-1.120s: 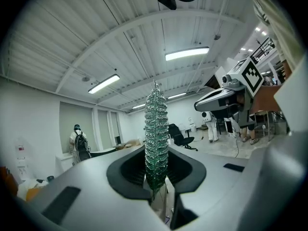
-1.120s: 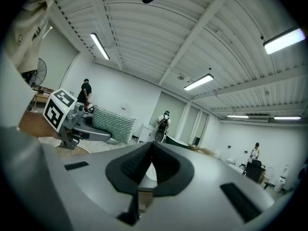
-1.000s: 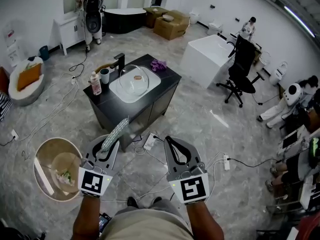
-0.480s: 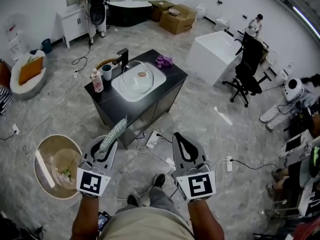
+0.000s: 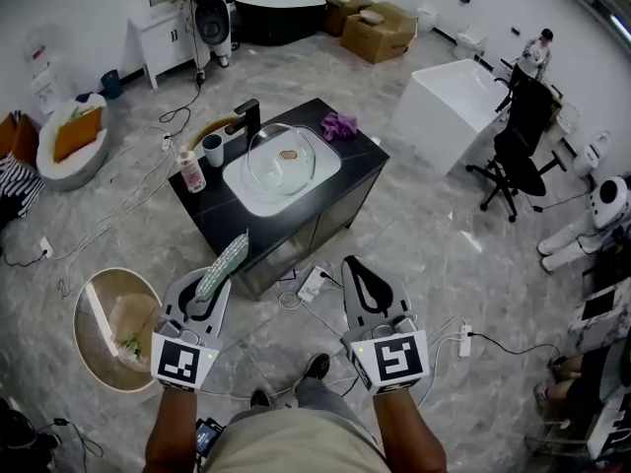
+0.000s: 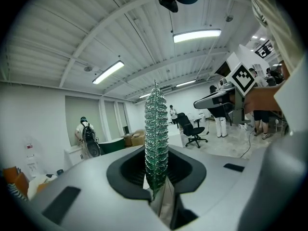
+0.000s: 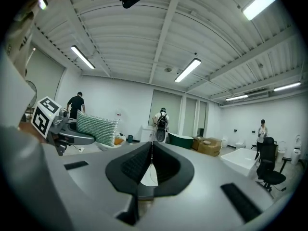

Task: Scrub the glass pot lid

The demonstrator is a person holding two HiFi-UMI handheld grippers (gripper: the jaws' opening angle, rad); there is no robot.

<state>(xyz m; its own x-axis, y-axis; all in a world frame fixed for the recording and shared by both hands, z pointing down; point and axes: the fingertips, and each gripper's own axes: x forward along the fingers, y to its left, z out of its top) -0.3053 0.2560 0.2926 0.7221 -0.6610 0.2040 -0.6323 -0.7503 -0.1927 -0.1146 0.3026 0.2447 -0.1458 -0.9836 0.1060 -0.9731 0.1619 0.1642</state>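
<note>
Head view, compared over the last second: the counter has grown slightly and slid down in the frame, and a shoe now shows mid-step below the tongs. Judgement: the person is walking toward the counter. Scrubbing has not begun, and the approach is only partly done.

Left tongs: closed on a green-and-white scrub pad. The left gripper view shows the pad edge-on, standing upright between the jaws. Its long axis runs out from the jaws toward about 1 o'clock in the head view, free end aimed at the counter.

Right tongs: jaws together, with nothing between them in the right gripper view.

The glass pot lid lies at 12 o'clock from the person, well apart from both tongs, in the white sink set into the counter. It sits just beside the faucet, which is at its 11 o'clock. The lid is round, so it has no real long axis. The dome appears to face up with the knob on top; its exact tilt cannot be told at this range.
</note>
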